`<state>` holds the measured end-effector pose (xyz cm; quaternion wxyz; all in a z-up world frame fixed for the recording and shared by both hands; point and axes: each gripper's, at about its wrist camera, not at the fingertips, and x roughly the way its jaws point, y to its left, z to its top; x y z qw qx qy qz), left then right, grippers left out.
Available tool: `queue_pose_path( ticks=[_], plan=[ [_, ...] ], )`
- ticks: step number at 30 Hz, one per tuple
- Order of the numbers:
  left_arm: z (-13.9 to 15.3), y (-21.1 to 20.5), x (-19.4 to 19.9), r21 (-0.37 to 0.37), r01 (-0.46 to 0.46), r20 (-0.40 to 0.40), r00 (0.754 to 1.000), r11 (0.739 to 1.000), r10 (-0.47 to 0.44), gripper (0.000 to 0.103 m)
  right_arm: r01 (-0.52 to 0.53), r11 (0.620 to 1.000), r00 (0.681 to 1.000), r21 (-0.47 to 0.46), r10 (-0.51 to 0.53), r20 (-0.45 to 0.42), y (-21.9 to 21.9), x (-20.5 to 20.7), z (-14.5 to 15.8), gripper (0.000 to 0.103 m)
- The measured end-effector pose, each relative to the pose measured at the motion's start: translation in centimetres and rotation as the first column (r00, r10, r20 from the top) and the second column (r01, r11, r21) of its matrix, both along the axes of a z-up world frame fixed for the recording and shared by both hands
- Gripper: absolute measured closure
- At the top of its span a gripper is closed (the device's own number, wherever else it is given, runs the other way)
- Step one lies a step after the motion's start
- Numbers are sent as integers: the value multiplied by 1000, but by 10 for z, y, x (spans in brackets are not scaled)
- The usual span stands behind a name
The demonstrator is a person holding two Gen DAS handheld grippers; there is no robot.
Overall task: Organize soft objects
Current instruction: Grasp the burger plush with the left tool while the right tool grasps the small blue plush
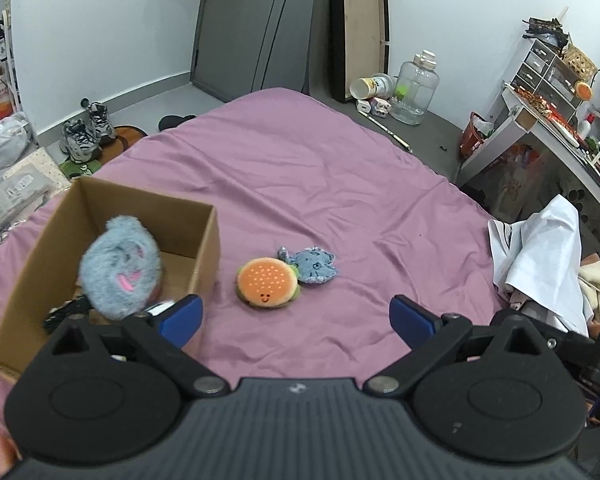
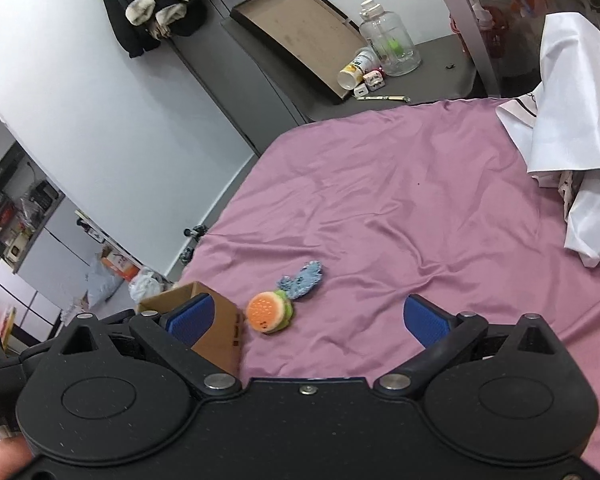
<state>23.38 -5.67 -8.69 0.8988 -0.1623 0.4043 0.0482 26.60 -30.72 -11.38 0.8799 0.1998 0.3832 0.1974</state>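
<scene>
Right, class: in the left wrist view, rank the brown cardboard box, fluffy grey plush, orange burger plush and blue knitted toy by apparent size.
1. Brown cardboard box
2. Fluffy grey plush, blurred and nearer the camera, so uncertain
3. Orange burger plush
4. Blue knitted toy, partly hidden, nearly alike

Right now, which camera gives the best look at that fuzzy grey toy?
The left wrist view: the fuzzy grey toy shows whole, though blurred, at the cardboard box opening. In the right wrist view only the box's outside shows; the toy is hidden.

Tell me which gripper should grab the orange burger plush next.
Probably the left gripper: it's open, with the orange burger plush lying just ahead and the brown cardboard box beside it. The right gripper is open but looks farther back.
</scene>
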Motion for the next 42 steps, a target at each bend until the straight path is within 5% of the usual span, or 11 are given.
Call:
queue_pose_path(
  ticks=[17, 24, 37, 39, 41, 42],
  plan=[
    [-51, -13, 54, -4, 1, -79, 997, 1000, -2, 31, 59, 995, 996, 84, -53, -68, -12, 59, -30, 11],
    [-74, -12, 75, 31, -19, -112, 993, 999, 23, 34, 52, 991, 991, 119, -37, -125, -5, 73, -56, 29],
    [-109, -24, 109, 169, -47, -182, 980, 985, 78, 35, 45, 986, 988, 161, -20, -152, 4, 86, -78, 36],
    [-109, -24, 111, 186, -70, -170, 980, 980, 102, 40, 51, 984, 986, 171, -23, -165, 4, 88, -83, 37],
    [-108, -24, 111, 204, -96, -159, 979, 974, 130, 63, 52, 983, 985, 175, -22, -169, 4, 89, -87, 37],
    [-106, -23, 110, 208, -105, -154, 978, 973, 138, 65, 52, 983, 985, 178, -21, -172, 5, 89, -88, 37]
  ],
)
